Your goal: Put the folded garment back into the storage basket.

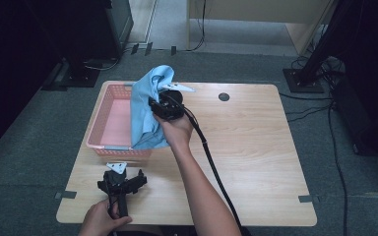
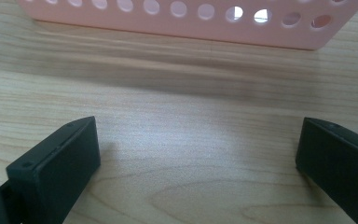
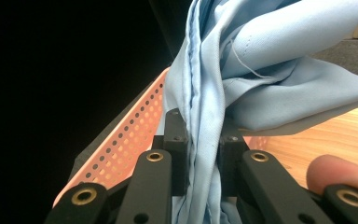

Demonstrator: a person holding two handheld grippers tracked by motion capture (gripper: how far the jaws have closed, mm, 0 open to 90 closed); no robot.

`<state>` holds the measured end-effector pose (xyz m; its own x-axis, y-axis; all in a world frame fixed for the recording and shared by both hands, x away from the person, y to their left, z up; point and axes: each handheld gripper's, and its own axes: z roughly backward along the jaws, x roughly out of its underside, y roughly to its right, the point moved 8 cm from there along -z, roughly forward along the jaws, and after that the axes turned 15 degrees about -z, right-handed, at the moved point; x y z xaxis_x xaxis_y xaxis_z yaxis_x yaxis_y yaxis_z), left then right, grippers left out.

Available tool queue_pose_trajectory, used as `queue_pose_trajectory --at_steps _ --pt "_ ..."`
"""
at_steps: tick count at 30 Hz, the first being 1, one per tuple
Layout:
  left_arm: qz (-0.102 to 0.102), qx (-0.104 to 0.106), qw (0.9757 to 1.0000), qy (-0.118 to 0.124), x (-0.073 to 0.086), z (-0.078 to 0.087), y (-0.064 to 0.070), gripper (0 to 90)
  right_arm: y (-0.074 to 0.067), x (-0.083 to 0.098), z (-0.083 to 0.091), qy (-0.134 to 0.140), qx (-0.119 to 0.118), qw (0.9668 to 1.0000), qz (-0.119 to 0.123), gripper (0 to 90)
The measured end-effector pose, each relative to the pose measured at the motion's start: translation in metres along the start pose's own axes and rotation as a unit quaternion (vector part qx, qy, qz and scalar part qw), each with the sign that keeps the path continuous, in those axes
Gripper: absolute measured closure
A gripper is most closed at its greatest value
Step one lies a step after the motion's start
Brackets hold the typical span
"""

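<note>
A light blue cloth point(image 1: 145, 105) hangs bunched from my right gripper point(image 1: 153, 104), held above the right edge of a pink perforated basket point(image 1: 109, 123). In the right gripper view the jaws are shut on the cloth point(image 3: 205, 140), and folds drape up and to the right, with the basket wall point(image 3: 130, 140) behind. My left gripper point(image 1: 123, 179) rests low on the wooden table near its front edge, just in front of the basket. Its two black jaws stand wide apart, and the left gripper point(image 2: 198, 140) has only bare wood between them.
The basket's near wall point(image 2: 177, 23) lies just beyond the left jaws. The wooden table point(image 1: 246, 147) has a round cable hole point(image 1: 224, 97) at the back. A black cable point(image 1: 211, 162) trails from the right gripper along the forearm. Stands and cables sit on the carpet around the table.
</note>
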<state>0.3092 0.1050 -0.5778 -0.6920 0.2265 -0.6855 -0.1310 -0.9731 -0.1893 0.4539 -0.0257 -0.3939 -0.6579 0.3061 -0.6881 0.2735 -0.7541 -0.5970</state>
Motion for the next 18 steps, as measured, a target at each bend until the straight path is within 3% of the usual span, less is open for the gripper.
queue_pose_trajectory --at_steps 18 --pt "-0.001 0.0 1.0 -0.001 0.0 0.0 0.0 0.0 -0.017 0.016 -0.04 -0.023 0.004 0.9997 0.007 79.7"
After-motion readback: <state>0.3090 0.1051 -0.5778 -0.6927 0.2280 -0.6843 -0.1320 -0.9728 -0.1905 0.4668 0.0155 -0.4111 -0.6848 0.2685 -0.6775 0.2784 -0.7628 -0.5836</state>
